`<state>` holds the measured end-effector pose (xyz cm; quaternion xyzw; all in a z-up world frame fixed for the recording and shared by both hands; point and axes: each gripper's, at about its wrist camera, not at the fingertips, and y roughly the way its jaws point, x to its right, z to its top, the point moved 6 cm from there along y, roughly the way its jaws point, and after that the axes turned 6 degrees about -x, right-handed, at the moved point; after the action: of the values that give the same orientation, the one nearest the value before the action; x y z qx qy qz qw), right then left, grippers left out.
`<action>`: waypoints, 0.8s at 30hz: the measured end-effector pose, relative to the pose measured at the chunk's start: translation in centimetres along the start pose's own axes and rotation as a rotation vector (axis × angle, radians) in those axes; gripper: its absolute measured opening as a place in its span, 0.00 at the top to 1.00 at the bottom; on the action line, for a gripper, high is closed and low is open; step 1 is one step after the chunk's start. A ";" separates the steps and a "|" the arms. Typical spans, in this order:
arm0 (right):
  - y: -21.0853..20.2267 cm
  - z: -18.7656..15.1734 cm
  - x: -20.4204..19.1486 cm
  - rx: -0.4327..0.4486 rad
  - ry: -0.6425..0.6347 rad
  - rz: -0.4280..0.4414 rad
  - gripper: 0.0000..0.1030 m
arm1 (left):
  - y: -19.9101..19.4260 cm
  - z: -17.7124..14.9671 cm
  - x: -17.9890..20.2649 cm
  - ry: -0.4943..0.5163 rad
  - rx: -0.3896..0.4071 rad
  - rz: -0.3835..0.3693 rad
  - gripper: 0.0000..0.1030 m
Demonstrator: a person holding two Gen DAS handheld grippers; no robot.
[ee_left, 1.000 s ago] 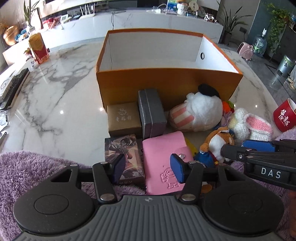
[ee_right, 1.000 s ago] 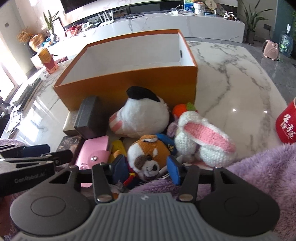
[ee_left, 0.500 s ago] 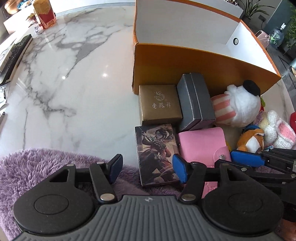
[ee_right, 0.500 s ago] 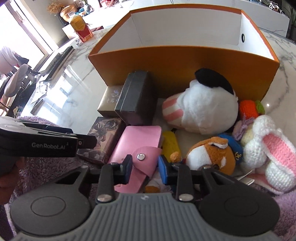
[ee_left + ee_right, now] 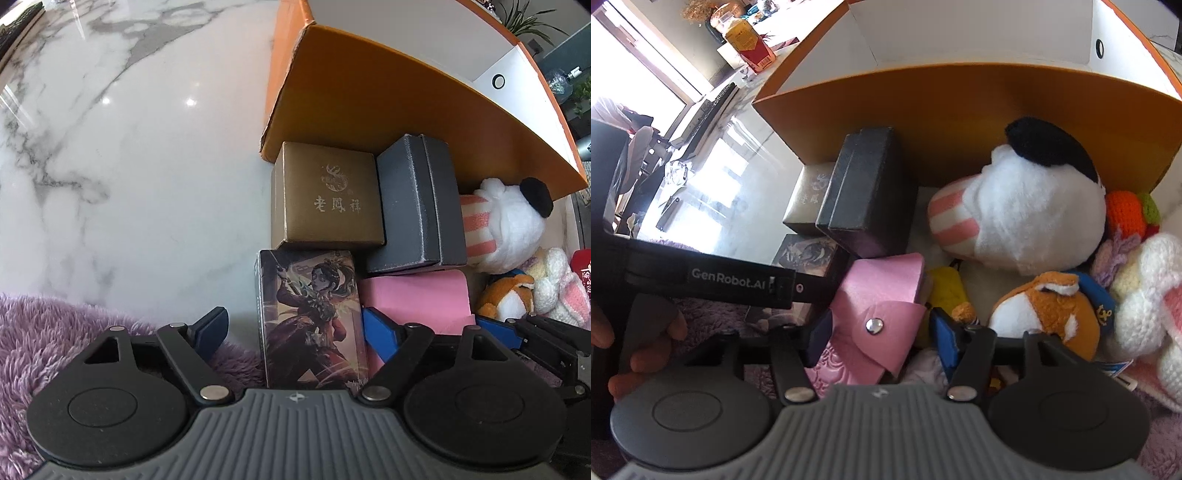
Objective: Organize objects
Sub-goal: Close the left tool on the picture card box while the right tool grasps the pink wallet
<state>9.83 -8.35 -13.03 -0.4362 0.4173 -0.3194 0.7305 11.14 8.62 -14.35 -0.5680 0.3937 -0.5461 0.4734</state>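
My left gripper (image 5: 295,332) points steeply down with its jaws opening wide. The illustrated card box (image 5: 310,314) lies between them, and the left pad stands clear of it. In the right wrist view my right gripper (image 5: 882,339) straddles the pink snap wallet (image 5: 879,325); its jaws are opening too and no pad visibly presses on it. Both objects lie at the edge of a purple furry mat (image 5: 74,325), in front of the orange box (image 5: 369,110), whose white inside shows nothing.
A gold gift box (image 5: 325,199) and a grey case (image 5: 417,206) lean against the orange wall. To the right crowd a white plush (image 5: 1027,221), a fox plush (image 5: 1052,314), a knitted bunny (image 5: 1145,302) and a knitted carrot (image 5: 1126,214). A hand (image 5: 646,350) grips the left tool.
Both grippers sank closer to the pile. The left shifted from over the pink wallet to the card box and widened. The right swung from the fox plush to the wallet, narrowed, then widened.
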 end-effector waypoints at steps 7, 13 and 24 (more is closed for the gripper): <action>-0.3 -0.3 0.5 -0.010 0.059 0.023 0.54 | -0.5 -0.7 -0.1 -0.033 0.013 -0.058 0.30; -1.9 -0.5 0.8 0.002 0.143 0.110 0.66 | -2.2 -1.6 -0.2 -0.061 0.062 -0.108 0.31; -1.6 -0.4 -0.4 0.002 0.107 0.112 0.71 | -3.4 -2.2 0.1 -0.014 0.114 -0.071 0.32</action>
<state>9.08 -8.79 -11.60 -0.3935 0.4792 -0.3015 0.7243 8.72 9.13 -11.17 -0.5577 0.3381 -0.5801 0.4880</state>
